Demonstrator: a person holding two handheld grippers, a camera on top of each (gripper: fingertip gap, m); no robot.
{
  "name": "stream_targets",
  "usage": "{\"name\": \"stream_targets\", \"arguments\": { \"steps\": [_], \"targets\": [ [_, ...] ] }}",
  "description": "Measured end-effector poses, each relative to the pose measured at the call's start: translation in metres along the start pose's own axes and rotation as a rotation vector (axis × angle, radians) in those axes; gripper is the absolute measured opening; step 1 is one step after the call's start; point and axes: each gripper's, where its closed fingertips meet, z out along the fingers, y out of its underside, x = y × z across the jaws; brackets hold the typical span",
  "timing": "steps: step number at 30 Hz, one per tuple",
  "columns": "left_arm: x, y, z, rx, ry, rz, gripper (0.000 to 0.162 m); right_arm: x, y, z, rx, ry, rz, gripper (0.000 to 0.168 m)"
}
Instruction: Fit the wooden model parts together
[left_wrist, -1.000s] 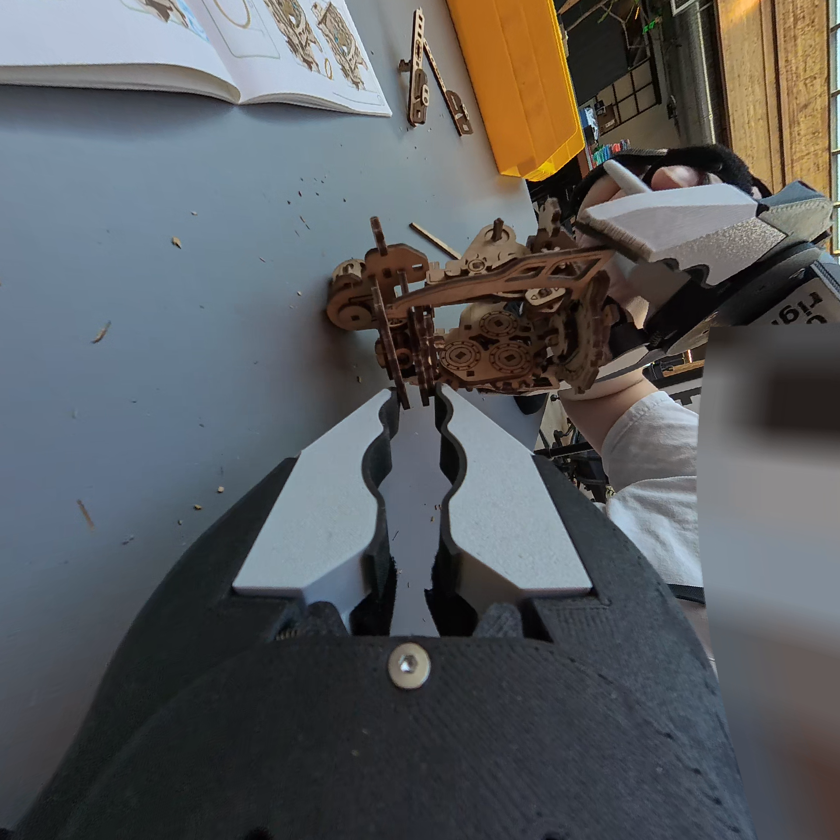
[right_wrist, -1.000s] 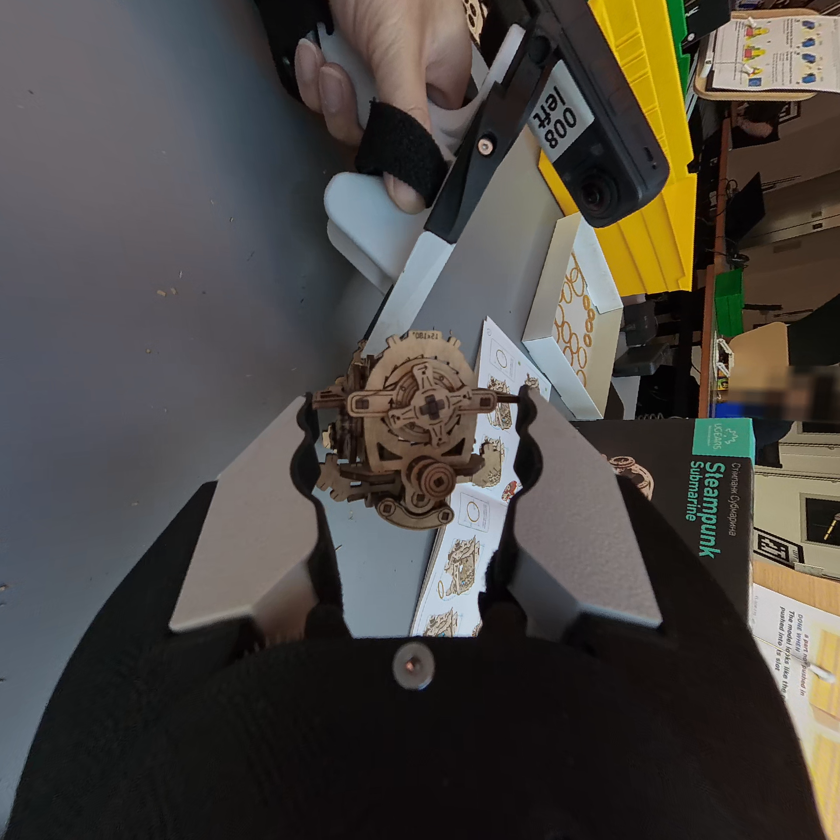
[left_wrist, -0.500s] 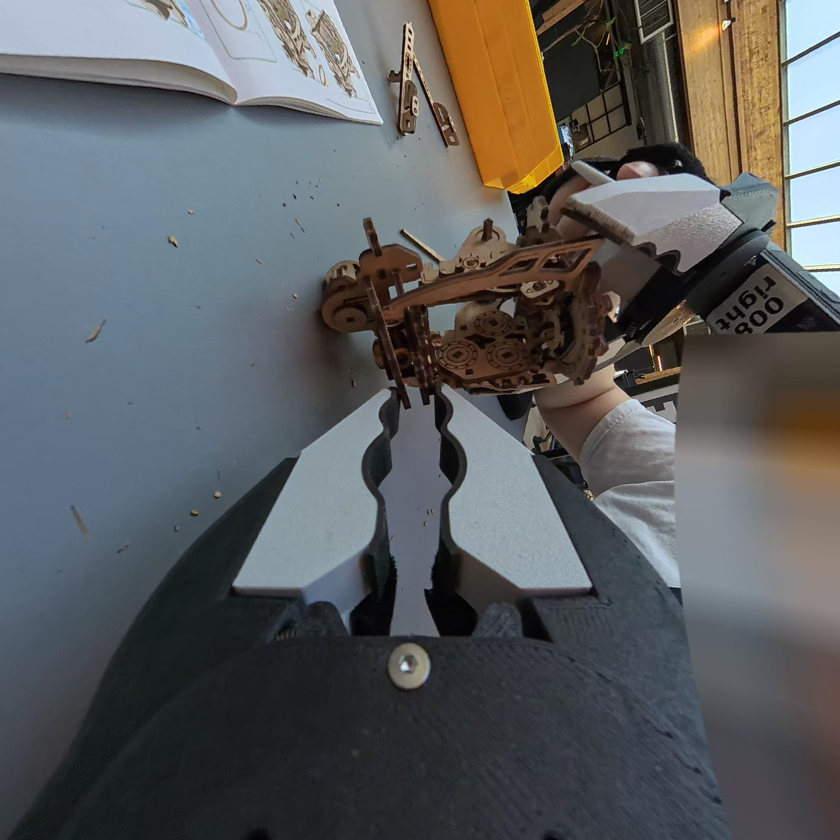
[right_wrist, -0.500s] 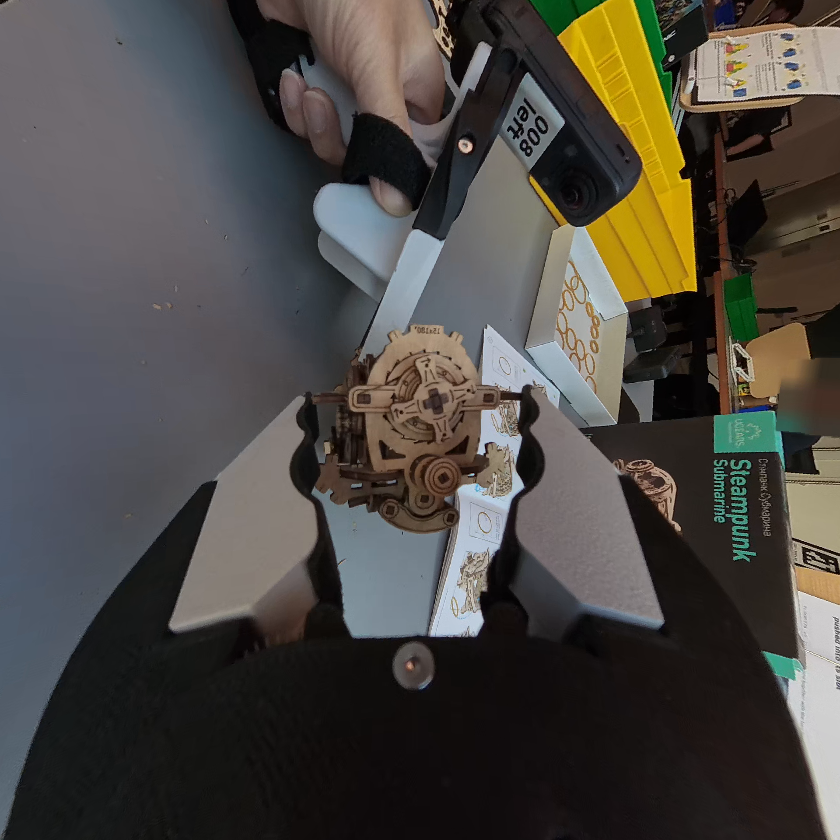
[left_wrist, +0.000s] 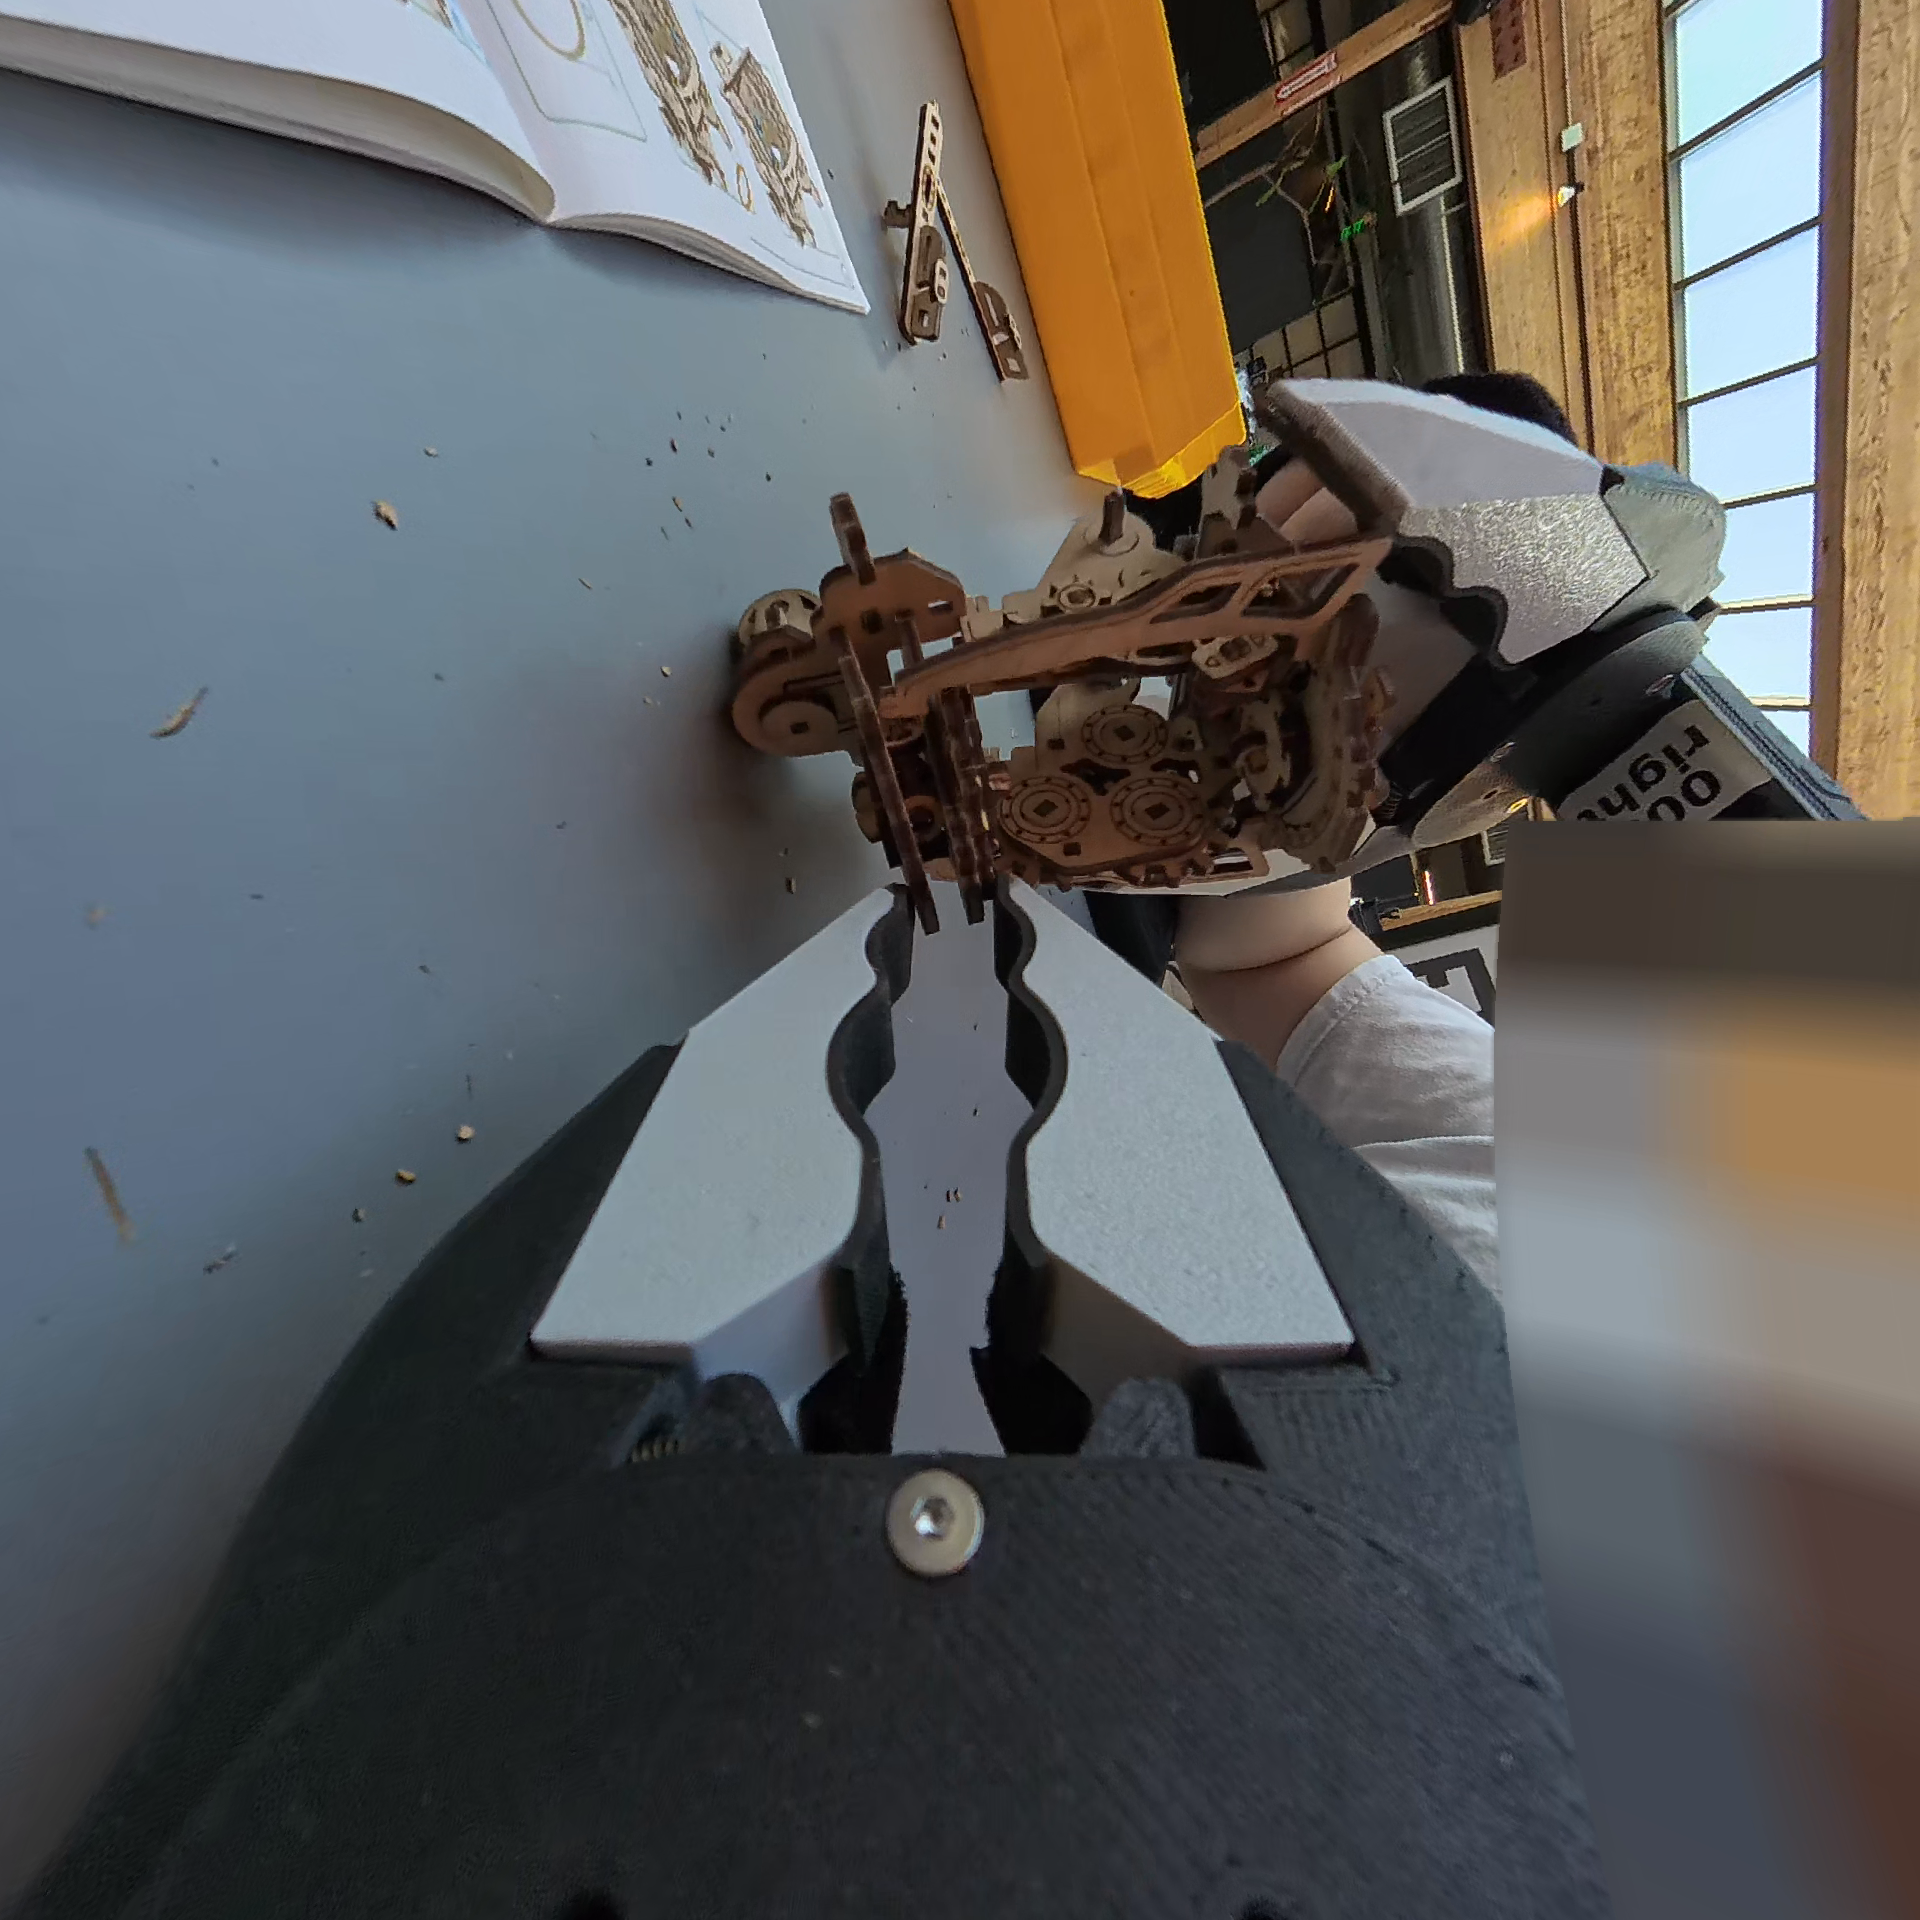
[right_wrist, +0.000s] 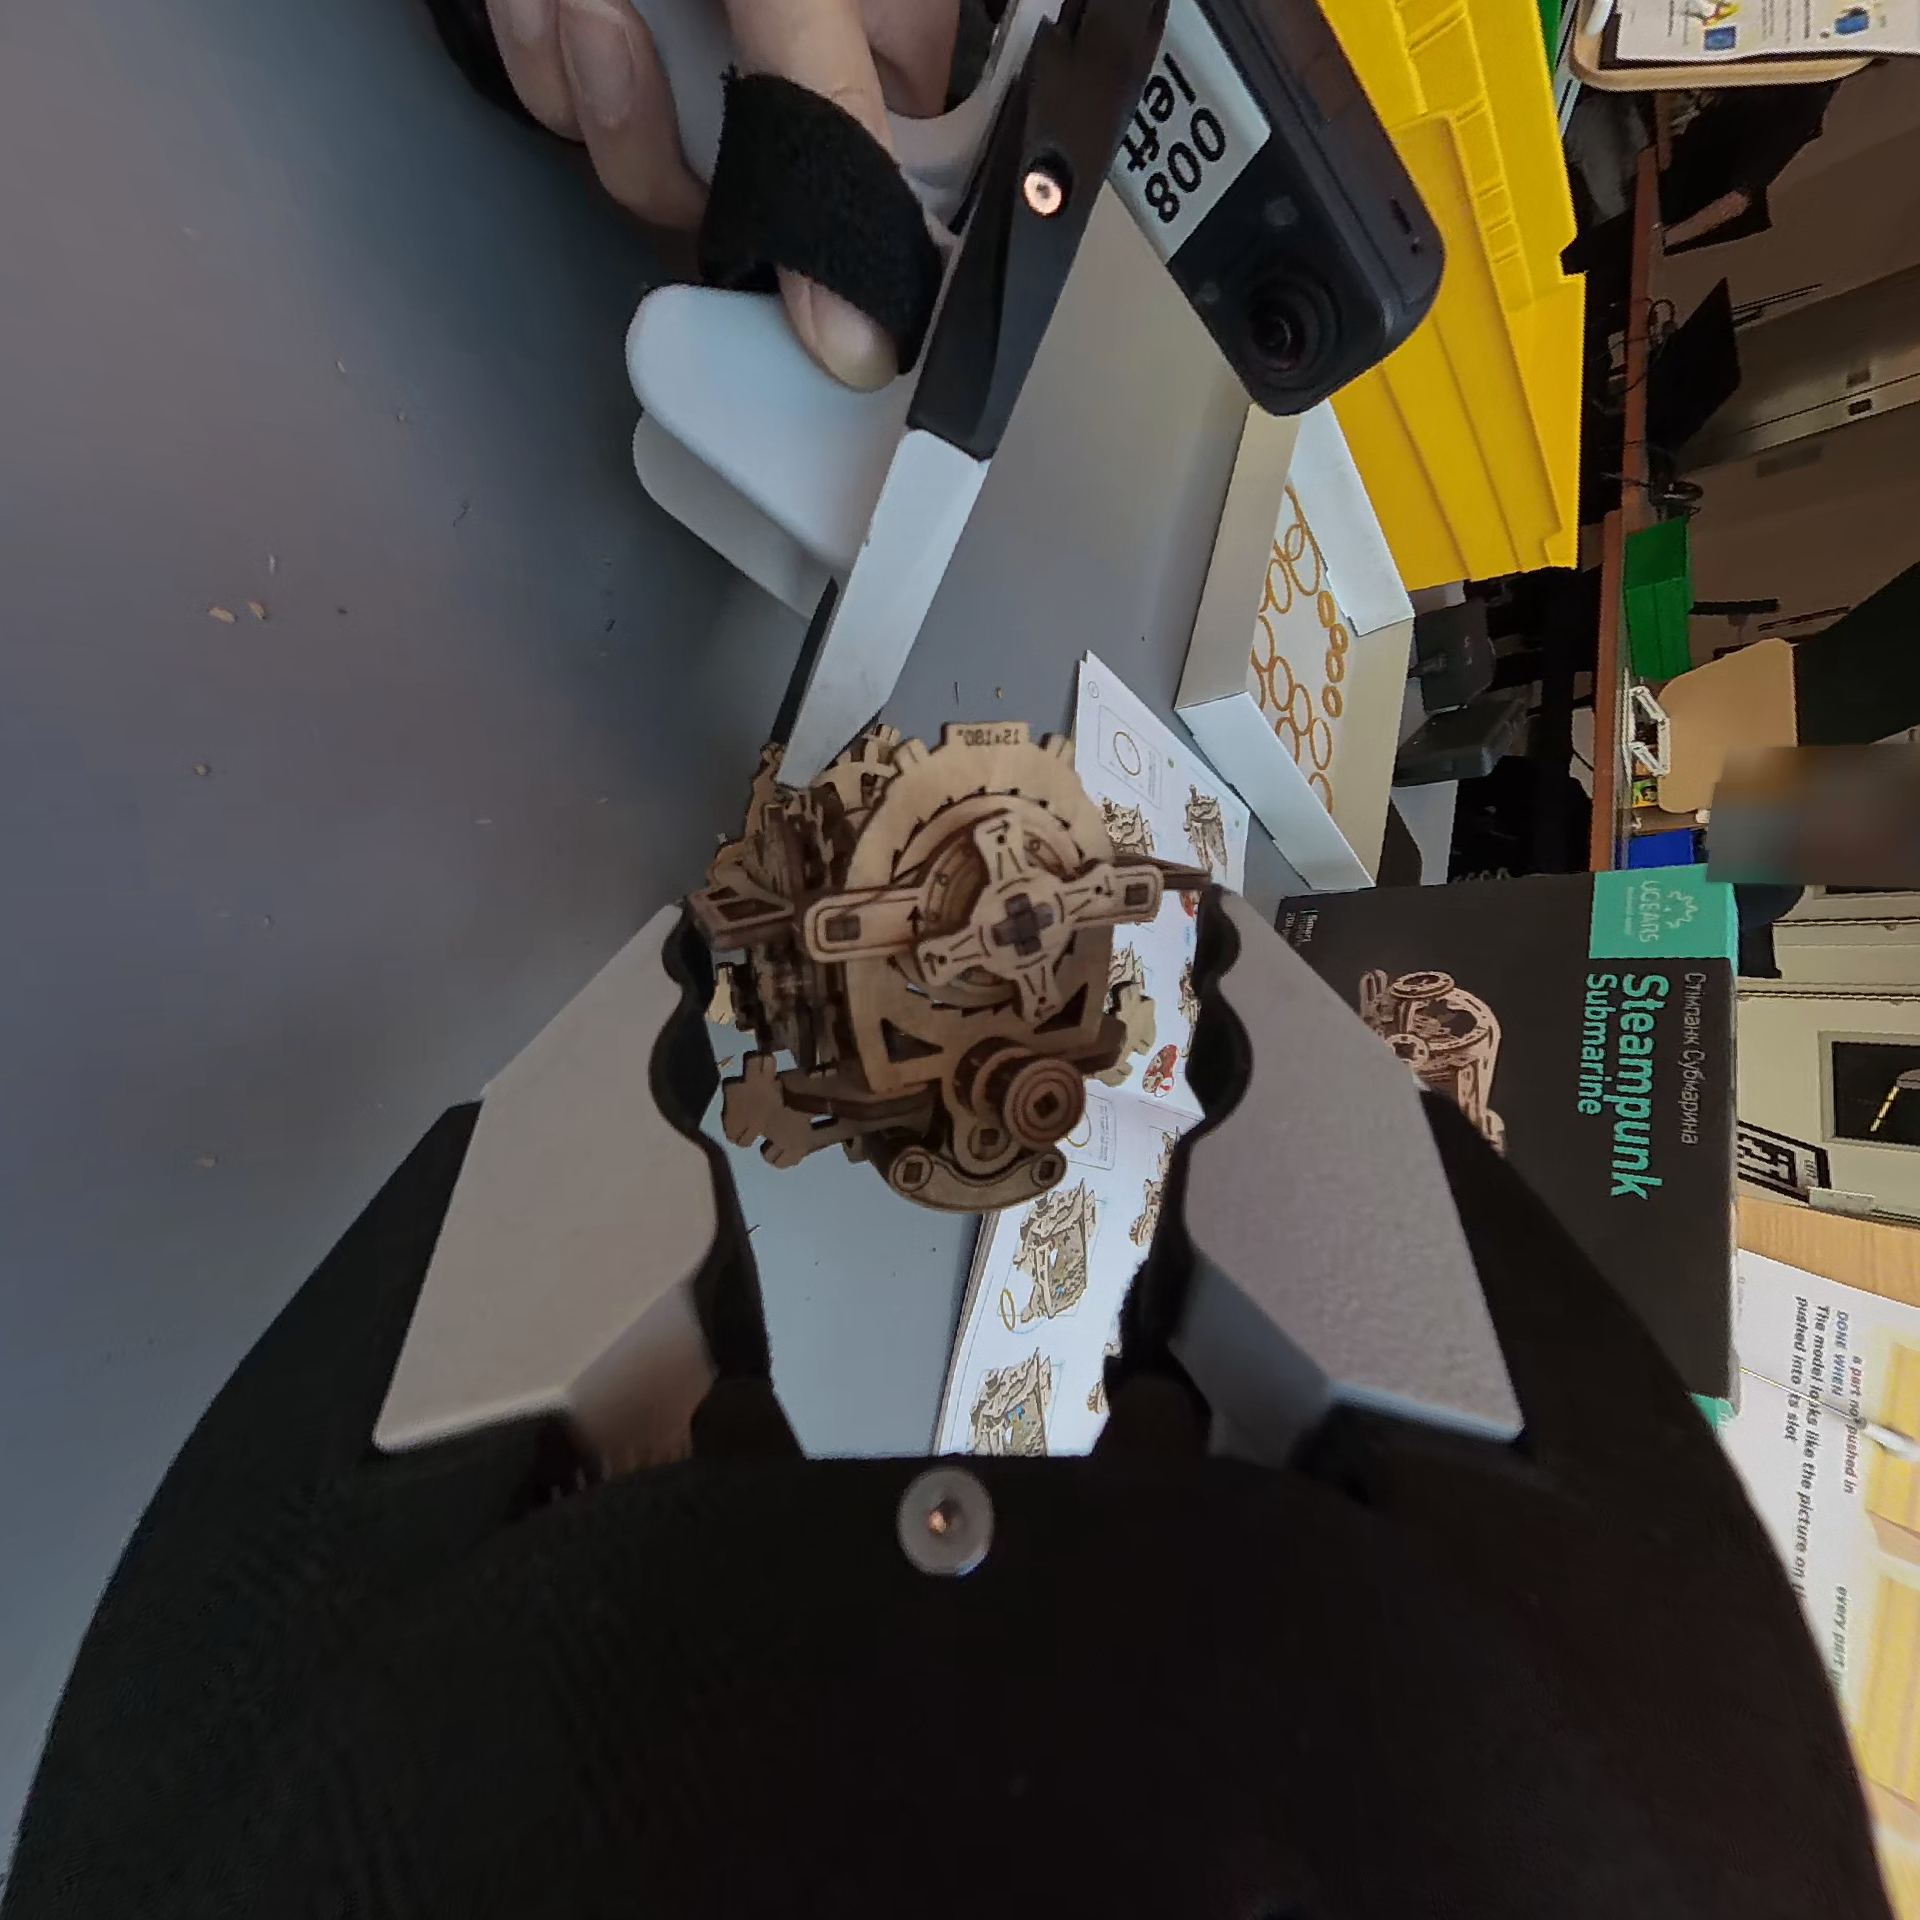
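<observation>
A partly built wooden gear model is held between both grippers just above the grey table. My left gripper is shut on two thin upright plates at the model's near end. My right gripper is shut across the model's round end, which has a cross-shaped piece on its face. In the left wrist view, one finger of the right gripper clamps the far end. In the right wrist view, a finger of the left gripper reaches the model from above.
An open instruction booklet, loose wooden strips and a yellow bin lie beyond the model. The dark kit box and a white tray of rings sit to the right. Wood chips dot the table. A hand holds the left gripper.
The model has turned slightly between the grippers, and its far end with the right gripper has risen a little. Both grips are unchanged.
</observation>
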Motion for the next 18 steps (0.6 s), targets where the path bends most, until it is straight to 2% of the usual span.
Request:
{"name": "stream_targets", "arguments": {
  "steps": [18],
  "targets": [
    [0.0032, 0.001, 0.0027, 0.065, 0.074, -0.091, 0.013, -0.0004, 0.0079, 0.0007, -0.037, 0.011, 0.067, 0.098]
  ]
}}
